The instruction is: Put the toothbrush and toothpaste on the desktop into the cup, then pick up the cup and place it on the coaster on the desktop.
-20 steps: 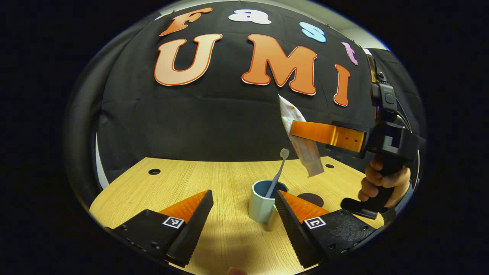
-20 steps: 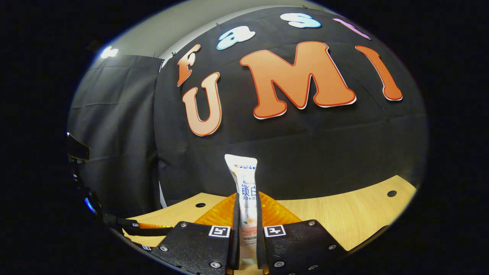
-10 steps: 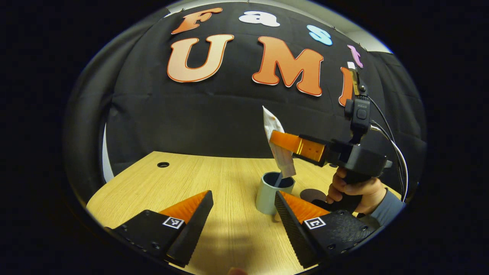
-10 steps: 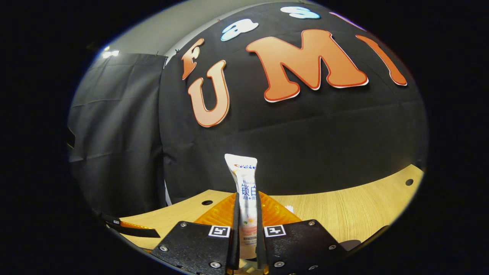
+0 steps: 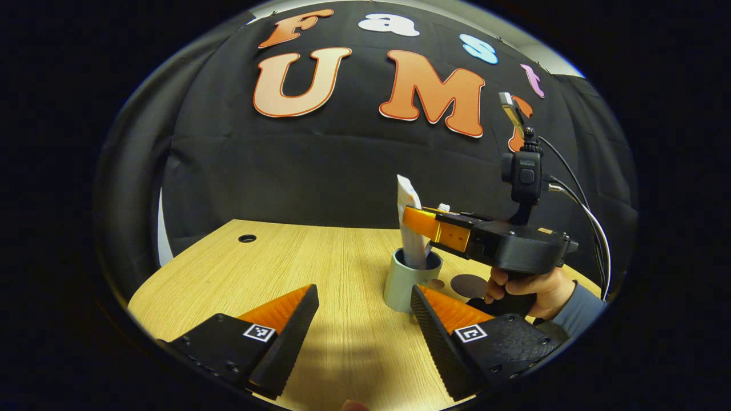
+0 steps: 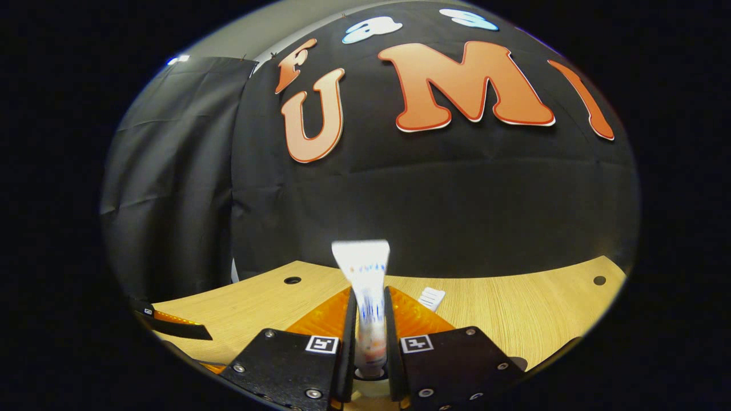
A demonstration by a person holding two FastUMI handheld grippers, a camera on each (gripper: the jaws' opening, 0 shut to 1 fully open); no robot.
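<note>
Your right gripper [image 6: 368,342] pinches the toothpaste [image 6: 365,285], lower end inside the cup [image 5: 408,282] with bare desktop [image 5: 320,257] toward 9 o'clock. Your left gripper [image 5: 362,328] hangs spread; its view shows the coaster [image 5: 468,283] at the cup's 3 o'clock, while your right gripper view catches the toothbrush [image 6: 431,298] bristles.

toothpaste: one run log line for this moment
toothpaste lower end in cup | right gripper shut on it | left gripper open | coaster bare

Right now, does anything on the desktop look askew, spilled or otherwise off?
Nothing stands out. The cup stands upright on the desktop, beside the coaster, not yet on it. The right gripper holds the toothpaste upright, lower end in the cup. The left gripper is open and empty.
</note>
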